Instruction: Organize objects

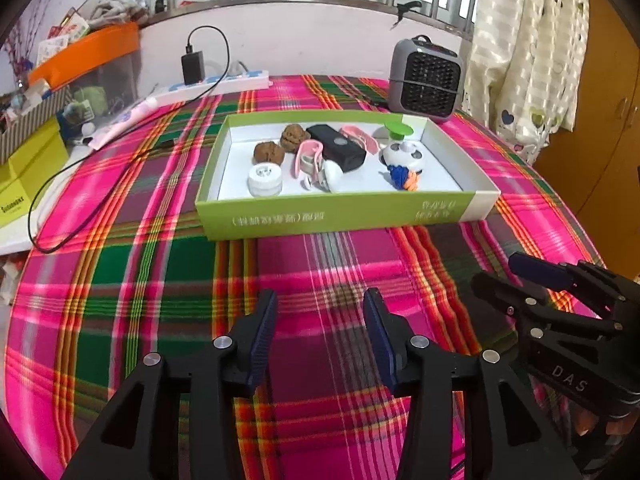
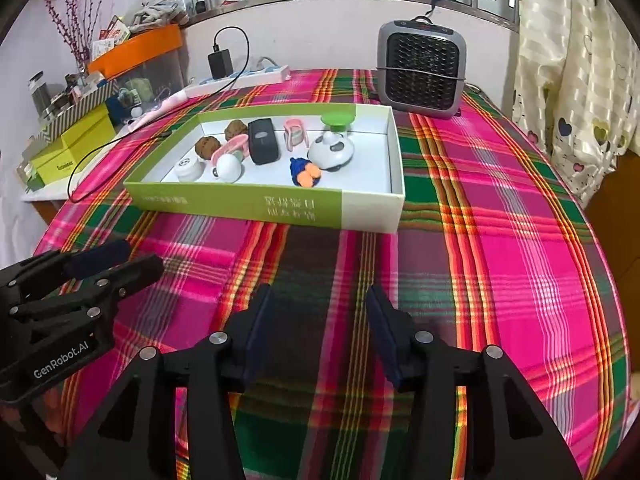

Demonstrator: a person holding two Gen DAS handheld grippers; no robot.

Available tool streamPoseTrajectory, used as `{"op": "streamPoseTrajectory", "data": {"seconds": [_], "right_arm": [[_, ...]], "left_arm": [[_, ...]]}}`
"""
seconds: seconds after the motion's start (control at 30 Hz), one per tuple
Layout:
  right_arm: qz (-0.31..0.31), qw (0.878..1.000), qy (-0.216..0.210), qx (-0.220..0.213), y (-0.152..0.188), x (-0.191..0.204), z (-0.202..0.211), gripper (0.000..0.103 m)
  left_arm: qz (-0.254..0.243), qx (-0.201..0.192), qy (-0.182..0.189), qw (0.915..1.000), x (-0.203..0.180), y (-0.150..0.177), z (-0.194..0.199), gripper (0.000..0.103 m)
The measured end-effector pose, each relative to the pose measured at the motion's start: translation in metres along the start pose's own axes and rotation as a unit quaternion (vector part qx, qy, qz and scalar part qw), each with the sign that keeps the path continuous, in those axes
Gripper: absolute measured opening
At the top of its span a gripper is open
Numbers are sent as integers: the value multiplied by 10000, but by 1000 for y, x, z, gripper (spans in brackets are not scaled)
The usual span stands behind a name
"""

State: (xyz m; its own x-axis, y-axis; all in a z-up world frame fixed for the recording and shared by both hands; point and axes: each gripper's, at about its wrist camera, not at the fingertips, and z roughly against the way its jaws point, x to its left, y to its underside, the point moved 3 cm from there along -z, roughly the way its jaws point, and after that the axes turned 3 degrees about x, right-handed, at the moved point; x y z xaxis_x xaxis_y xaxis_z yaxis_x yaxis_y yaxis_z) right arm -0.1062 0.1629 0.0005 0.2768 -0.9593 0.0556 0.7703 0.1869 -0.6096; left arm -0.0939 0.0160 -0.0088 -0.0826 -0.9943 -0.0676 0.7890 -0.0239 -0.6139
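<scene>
A shallow green box [image 1: 340, 216] [image 2: 240, 204] lies on the plaid tablecloth, past both grippers. Inside it are two walnuts [image 1: 269, 153], a black case [image 1: 336, 146] [image 2: 262, 140], pink clips [image 1: 308, 156], a white round cap [image 1: 264, 179], a white ball [image 1: 334, 174], a white spotted toy [image 1: 402, 154] [image 2: 332, 150], a green disc [image 1: 398, 128] and a blue and orange toy [image 1: 404, 176] [image 2: 305, 172]. My left gripper [image 1: 320, 300] [image 2: 140, 257] is open above bare cloth, short of the box. Beside it, my right gripper [image 2: 319, 294] [image 1: 498, 272] is open too, holding nothing.
A grey fan heater [image 1: 426, 76] stands behind the box at the right. A power strip [image 1: 216, 82] with a black charger and a trailing black cable [image 1: 52, 184] lies at the back left. Yellow boxes [image 1: 28, 168] and an orange-lidded bin [image 1: 88, 54] crowd the left side. A curtain [image 1: 528, 52] hangs at right.
</scene>
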Motion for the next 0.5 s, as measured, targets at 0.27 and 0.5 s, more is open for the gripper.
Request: {"op": "streamPoseTrajectory", "data": {"seconds": [0.27,0.5], "right_arm": [[-13,9999,131,57,12,-3,0,57],[46,9995,302,27,13,-2,-1,58]], "left_arm": [[-68,69,-44,9999,-9,11,-3,46],[-23,27,-161,9999,-11,13,-3,47]]}}
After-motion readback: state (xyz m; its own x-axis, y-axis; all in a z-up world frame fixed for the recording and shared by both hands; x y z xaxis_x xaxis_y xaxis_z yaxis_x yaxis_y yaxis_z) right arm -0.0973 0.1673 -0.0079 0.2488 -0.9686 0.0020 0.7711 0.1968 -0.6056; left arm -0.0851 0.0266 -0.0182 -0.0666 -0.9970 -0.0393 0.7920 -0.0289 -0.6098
